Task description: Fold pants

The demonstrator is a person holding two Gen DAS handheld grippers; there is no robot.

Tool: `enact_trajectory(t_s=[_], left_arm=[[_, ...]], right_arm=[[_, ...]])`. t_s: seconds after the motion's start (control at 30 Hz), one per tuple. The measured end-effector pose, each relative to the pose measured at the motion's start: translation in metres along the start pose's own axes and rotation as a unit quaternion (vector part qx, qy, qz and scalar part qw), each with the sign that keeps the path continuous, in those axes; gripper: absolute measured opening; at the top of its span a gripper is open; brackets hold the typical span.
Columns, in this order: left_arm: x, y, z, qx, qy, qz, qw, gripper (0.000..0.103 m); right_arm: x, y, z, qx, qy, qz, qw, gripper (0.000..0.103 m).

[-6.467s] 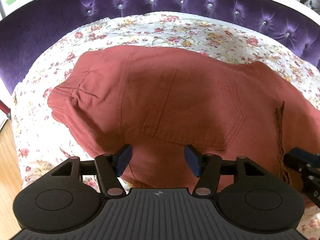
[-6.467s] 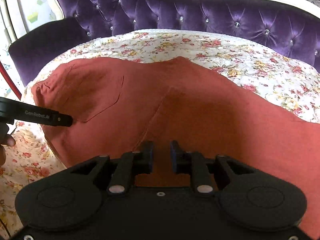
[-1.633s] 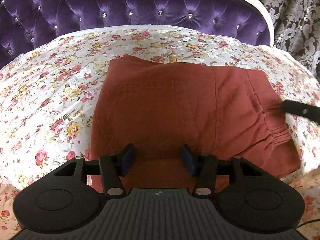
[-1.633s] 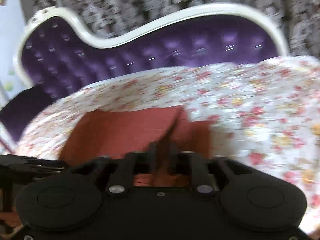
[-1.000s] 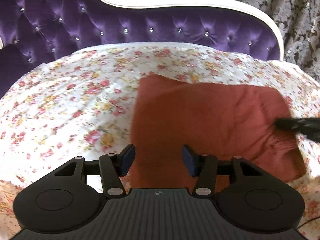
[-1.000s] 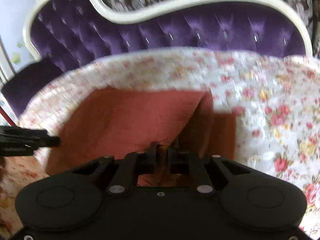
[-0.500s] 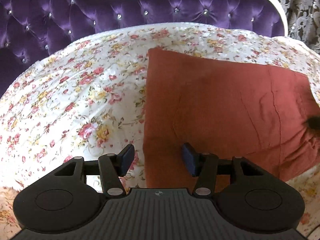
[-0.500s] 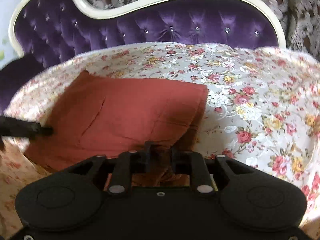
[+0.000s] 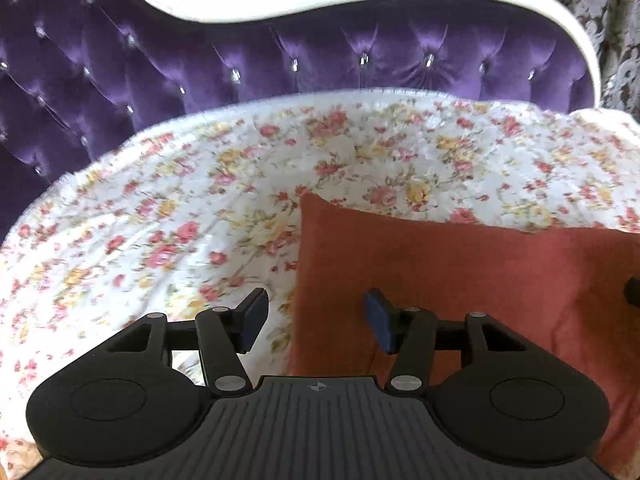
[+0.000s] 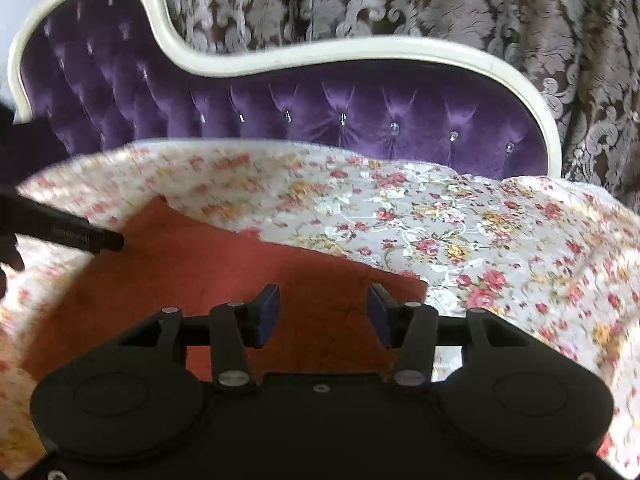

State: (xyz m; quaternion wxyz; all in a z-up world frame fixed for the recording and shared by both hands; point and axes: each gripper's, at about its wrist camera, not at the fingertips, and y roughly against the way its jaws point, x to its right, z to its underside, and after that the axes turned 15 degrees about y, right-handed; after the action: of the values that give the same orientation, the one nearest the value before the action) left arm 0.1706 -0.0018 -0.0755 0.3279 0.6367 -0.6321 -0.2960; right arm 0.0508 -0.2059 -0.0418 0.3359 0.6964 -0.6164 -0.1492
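Note:
The rust-red pants (image 9: 460,272) lie folded into a flat rectangle on the floral sheet (image 9: 160,220). My left gripper (image 9: 316,318) is open and empty over the left edge of the folded pants. My right gripper (image 10: 322,314) is open and empty over the right part of the pants (image 10: 224,268). The tip of the left gripper (image 10: 84,236) shows as a black bar at the left of the right wrist view. A dark bit of the right gripper (image 9: 632,292) shows at the right edge of the left wrist view.
The sheet covers a purple tufted sofa (image 9: 240,60) with a cream frame (image 10: 360,50). A patterned grey curtain (image 10: 440,0) hangs behind it. The sheet (image 10: 500,240) spreads to the right of the pants.
My right gripper has opened and let go of the pants fold, which now lies flat. Both grippers have pulled back and tilted up.

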Motion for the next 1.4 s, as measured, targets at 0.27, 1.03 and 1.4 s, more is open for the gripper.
enact_trajectory(t_s=[0.27, 1.03, 1.4], left_arm=[[-0.021, -0.037, -0.009, -0.052, 0.046, -0.009, 0.9975, 0.083], [-0.035, 0.036, 0.068, -0.032, 0.021, 0.03, 0.9988, 0.083], [-0.048, 0.021, 0.068, -0.053, 0.062, 0.043, 0.9957, 0.101]], right_arm=[[0.021, -0.034, 0.022, -0.036, -0.065, -0.008, 0.997, 0.056], [0.018, 0.021, 0.075, -0.037, -0.168, -0.07, 0.983, 0.068], [0.03, 0.01, 0.076, -0.022, -0.192, -0.099, 0.976, 0.074]])
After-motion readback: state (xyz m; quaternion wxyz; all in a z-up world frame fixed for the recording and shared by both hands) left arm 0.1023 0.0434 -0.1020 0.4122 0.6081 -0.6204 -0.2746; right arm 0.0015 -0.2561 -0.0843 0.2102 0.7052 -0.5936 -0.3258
